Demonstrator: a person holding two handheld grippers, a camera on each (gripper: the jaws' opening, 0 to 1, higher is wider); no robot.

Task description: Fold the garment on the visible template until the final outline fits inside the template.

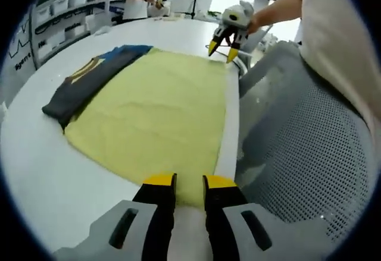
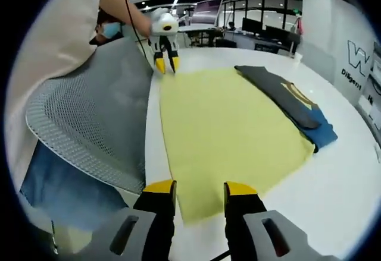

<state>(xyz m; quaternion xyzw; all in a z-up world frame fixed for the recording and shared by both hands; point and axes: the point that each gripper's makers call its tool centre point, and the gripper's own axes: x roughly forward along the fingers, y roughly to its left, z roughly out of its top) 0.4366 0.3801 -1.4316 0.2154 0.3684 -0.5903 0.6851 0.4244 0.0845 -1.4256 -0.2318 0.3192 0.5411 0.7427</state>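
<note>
On yellow template (image 1: 161,112), folded garment (image 1: 89,79) overhangs; both tongs (image 1: 189,184) (image 2: 199,188) apart.

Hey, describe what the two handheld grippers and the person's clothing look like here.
Both the left gripper and right gripper have black jaws capped with yellow tips on slotted grey bodies. The person wears a white short-sleeved shirt and blue jeans.

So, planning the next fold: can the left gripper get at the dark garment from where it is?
Probably yes. The left gripper sits open at the near edge of the yellow template, and the garment lies along its far side with nothing between them.
</note>
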